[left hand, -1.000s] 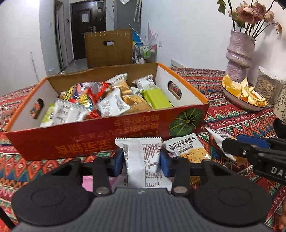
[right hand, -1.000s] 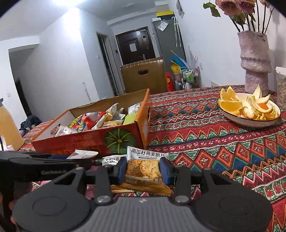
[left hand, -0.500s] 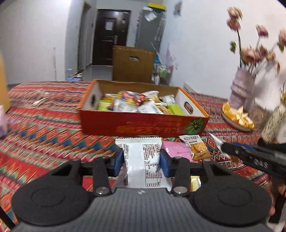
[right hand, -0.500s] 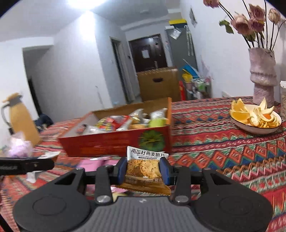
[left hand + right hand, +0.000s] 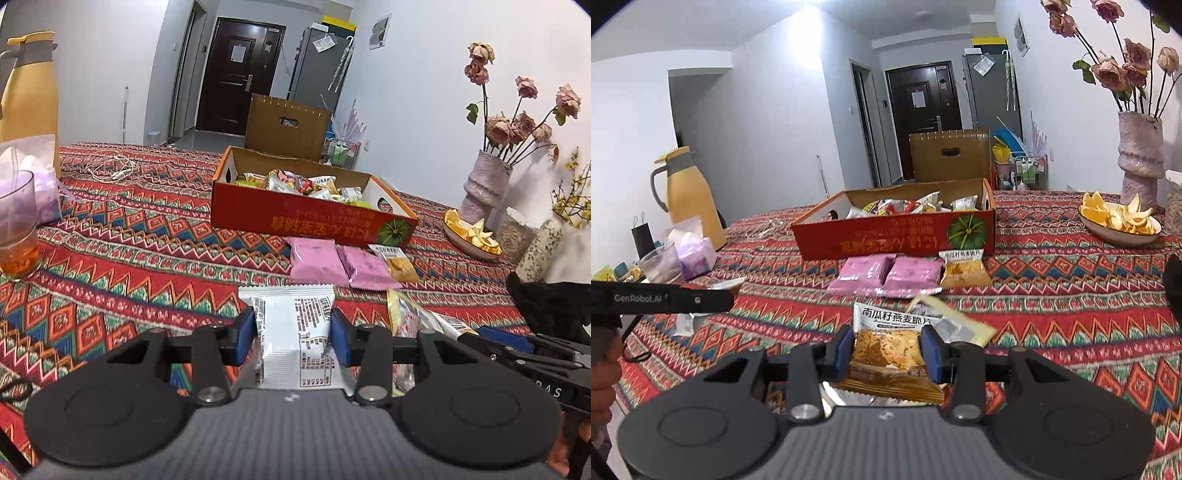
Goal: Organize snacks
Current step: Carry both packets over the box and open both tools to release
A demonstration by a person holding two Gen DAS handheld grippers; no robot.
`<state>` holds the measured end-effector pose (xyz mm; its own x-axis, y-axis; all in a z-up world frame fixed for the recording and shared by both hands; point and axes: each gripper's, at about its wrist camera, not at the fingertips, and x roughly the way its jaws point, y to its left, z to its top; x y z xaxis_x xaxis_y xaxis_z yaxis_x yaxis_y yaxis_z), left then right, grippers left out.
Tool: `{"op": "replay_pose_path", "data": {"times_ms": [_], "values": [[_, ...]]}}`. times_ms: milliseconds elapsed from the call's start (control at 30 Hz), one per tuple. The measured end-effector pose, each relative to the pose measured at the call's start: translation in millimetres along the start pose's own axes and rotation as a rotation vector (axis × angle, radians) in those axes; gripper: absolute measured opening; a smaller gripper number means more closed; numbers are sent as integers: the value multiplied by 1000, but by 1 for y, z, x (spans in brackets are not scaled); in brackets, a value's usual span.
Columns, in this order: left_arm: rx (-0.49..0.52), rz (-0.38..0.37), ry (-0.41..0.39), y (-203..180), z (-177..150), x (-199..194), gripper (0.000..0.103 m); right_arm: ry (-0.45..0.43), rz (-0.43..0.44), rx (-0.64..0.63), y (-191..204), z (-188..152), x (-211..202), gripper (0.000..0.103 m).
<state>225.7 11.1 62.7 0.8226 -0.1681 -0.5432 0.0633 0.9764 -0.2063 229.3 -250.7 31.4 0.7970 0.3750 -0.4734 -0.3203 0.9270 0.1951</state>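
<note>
Both grippers were matte black w/ blue pads: left gripper (image 5: 293, 334), right gripper (image 5: 888, 349). Each had two round discs on a ribbed grey base, silver screws at the finger pivots. White "GenRobot.AI" lettering ran along the left one's side, seen from the right wrist view.

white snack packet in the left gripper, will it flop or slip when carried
The white snack packet is probably light and a bit floppy: its crimped top edge stands free above the left gripper. The glossy film looks slippery, so it might slide. The blue pads pinch its middle and dent the sides, so the contents may be crushable.
</note>
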Motion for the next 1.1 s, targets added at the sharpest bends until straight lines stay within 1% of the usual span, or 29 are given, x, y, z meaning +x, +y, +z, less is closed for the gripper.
{"op": "replay_pose_path", "data": {"times_ms": [233, 500, 600, 733, 900, 1100], "values": [[-9, -12, -8, 3, -4, -6, 43, 2, -4, -16, 11, -6, -9, 39], [1, -19, -12, 2, 7, 7, 43, -8, 0, -18, 7, 5, 2, 39], [17, -22, -21, -2, 18, 13, 43, -22, 7, -29, 5, 18, 8, 39], [29, -38, -47, -7, 38, 20, 43, -62, 9, -57, 2, 43, 19, 39], [60, -24, -91, -13, 65, 34, 43, -108, 16, -92, -4, 76, 39, 39], [73, -16, -107, -14, 96, 60, 43, -143, 21, -126, -11, 112, 69, 39]]}}
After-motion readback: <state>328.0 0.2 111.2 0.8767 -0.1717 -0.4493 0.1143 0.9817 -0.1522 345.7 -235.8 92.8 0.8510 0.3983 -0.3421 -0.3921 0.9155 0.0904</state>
